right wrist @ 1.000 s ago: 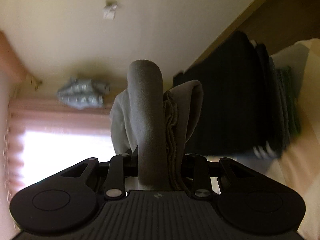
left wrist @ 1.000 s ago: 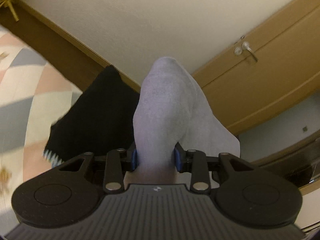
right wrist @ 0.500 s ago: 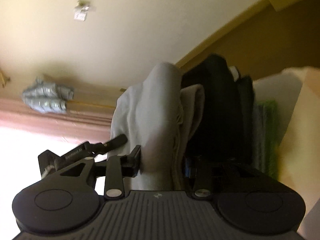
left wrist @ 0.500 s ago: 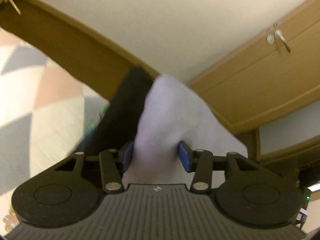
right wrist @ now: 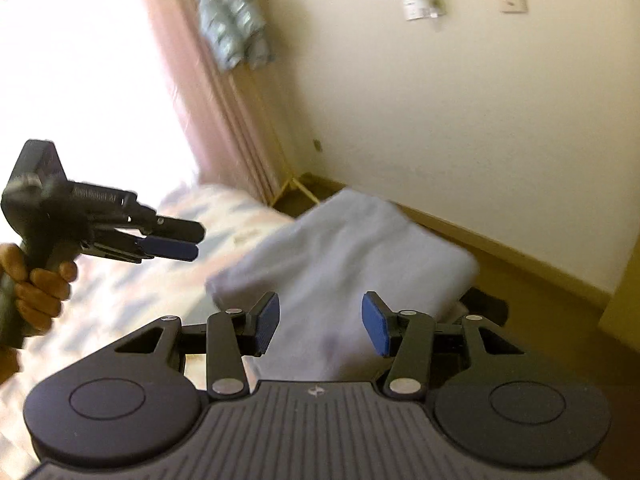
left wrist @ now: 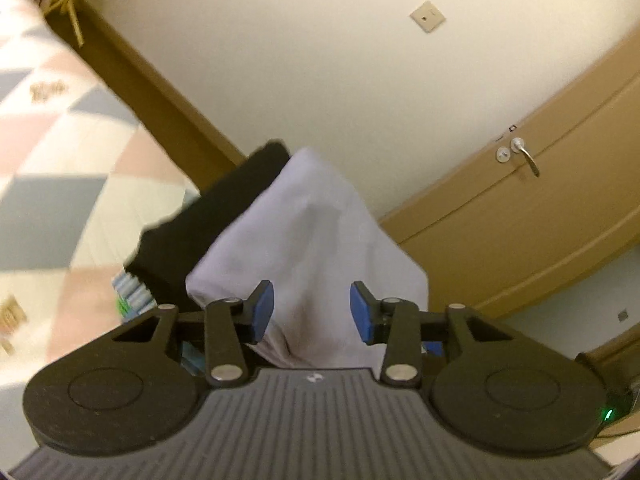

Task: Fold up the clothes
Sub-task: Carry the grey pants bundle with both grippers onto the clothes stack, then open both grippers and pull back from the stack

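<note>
A light grey folded garment (left wrist: pixel 316 236) lies on top of a stack of black folded clothes (left wrist: pixel 200 224) on the bed. My left gripper (left wrist: pixel 312 312) is open, its blue pads apart on either side of the garment's near edge, with no grip on it. In the right wrist view the same grey garment (right wrist: pixel 352 256) lies just ahead of my right gripper (right wrist: pixel 320 322), which is open too. A strip of the black clothes (right wrist: pixel 486 304) shows under it. My left gripper (right wrist: pixel 192 242) appears at the left, held by a hand (right wrist: pixel 36 288), off the garment.
A patchwork bedspread (left wrist: pixel 60 184) covers the bed. A wooden skirting (left wrist: pixel 160 96) runs along the cream wall behind it. A wooden door with a metal handle (left wrist: pixel 528 160) is at the right. A bright window and pink curtain (right wrist: pixel 192 92) stand beyond the bed.
Both grippers have opened and let go of the grey garment, which now lies folded on the black stack. Both have drawn back from it, and the views have swung round.
</note>
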Demonstrator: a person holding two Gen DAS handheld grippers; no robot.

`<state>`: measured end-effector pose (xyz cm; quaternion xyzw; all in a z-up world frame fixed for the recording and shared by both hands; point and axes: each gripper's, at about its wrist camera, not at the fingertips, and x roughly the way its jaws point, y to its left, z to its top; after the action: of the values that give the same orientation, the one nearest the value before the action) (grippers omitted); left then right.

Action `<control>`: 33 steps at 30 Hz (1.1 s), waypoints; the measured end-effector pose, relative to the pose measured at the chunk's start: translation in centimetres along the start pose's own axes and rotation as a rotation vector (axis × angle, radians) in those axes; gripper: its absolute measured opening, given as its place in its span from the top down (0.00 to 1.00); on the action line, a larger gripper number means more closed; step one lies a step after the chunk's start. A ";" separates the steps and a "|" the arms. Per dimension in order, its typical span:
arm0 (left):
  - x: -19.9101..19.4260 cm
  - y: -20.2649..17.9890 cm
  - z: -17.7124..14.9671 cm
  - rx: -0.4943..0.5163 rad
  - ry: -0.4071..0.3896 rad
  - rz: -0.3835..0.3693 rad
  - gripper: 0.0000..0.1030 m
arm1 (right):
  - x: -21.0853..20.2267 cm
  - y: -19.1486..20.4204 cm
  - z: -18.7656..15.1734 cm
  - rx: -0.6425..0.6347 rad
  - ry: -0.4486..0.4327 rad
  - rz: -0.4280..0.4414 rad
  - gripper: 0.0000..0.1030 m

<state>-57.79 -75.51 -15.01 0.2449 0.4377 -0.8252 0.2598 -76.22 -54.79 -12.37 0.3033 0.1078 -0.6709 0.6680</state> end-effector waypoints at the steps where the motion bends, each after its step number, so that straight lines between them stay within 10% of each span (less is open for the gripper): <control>1: 0.9 0.2 -0.3 0.009 -0.004 0.023 0.67 | 0.6 0.1 -0.8 -0.022 0.013 -0.019 0.52; 5: 3.4 2.2 -0.4 -0.006 0.035 0.139 0.93 | 3.0 -0.2 -3.7 -0.157 0.064 -0.101 0.52; 12: 1.2 -1.6 0.9 0.137 -0.045 0.150 0.82 | 1.9 -0.7 -1.6 -0.165 0.125 -0.077 0.52; 18: 3.4 -4.4 1.6 0.257 -0.044 0.180 0.78 | 0.5 -3.1 0.9 -0.171 -0.045 -0.155 0.50; 28: 12.1 -3.8 5.1 0.286 0.019 0.265 0.77 | 7.3 -6.8 -2.8 -0.138 0.039 -0.157 0.49; 33: 9.7 -5.4 5.8 0.279 -0.034 0.248 0.77 | 6.6 -7.0 -0.9 -0.128 0.075 -0.145 0.49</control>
<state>-69.54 -79.86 -15.05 0.3166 0.2810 -0.8436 0.3304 -82.17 -59.20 -18.59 0.2762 0.1969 -0.6974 0.6313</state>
